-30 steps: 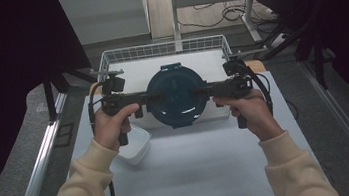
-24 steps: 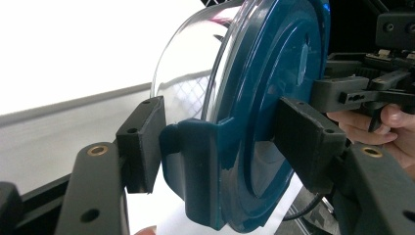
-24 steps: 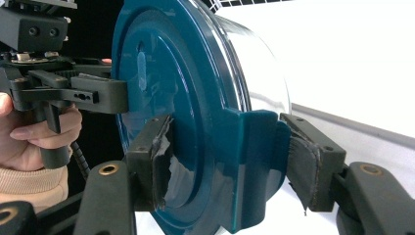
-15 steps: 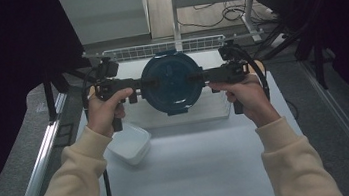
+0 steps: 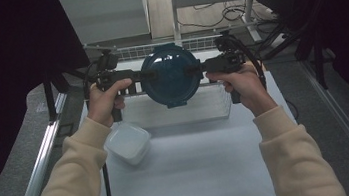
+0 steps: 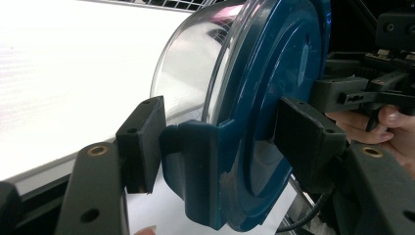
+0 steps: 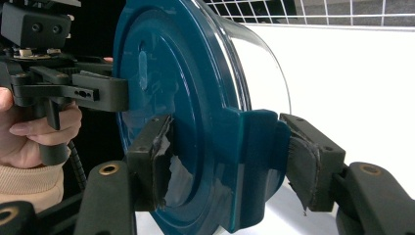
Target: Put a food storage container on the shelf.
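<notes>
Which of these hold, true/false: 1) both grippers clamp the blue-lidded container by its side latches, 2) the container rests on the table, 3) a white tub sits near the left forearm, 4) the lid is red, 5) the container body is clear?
1) True: the left gripper and the right gripper each grip a latch of the blue-lidded container.
2) False: it is held up between the two grippers, above the wire basket.
3) True: the white tub lies on the table beside the left forearm.
4) False: the lid is dark blue.
5) True: the container body is see-through.
</notes>
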Action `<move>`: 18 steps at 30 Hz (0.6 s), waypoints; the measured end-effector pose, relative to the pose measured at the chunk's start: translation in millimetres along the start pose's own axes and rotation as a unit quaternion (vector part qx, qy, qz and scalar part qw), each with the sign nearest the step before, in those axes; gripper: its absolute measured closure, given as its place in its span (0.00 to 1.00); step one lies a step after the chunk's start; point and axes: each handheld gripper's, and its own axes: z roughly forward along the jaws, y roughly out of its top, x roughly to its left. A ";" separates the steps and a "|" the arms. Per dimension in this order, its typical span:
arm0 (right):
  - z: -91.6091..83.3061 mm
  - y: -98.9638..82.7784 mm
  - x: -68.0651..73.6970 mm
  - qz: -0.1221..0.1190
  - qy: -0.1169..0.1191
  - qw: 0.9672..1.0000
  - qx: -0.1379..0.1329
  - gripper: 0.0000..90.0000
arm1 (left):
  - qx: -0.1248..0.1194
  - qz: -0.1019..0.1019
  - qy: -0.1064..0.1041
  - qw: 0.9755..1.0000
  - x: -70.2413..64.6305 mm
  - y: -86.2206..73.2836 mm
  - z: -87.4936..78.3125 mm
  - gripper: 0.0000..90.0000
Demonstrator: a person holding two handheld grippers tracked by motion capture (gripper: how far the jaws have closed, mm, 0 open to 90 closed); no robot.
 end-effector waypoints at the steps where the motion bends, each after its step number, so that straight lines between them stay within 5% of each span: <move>1: 0.3 0.8 -0.7 0.000 0.000 1.000 -0.001 0.44 | 0.000 0.000 0.000 1.000 0.0 0.0 0.0 0.41; 18: 14.4 23.8 -14.3 0.011 0.005 1.000 0.000 0.44 | 0.004 -0.007 0.006 1.000 15.2 27.9 4.6 0.41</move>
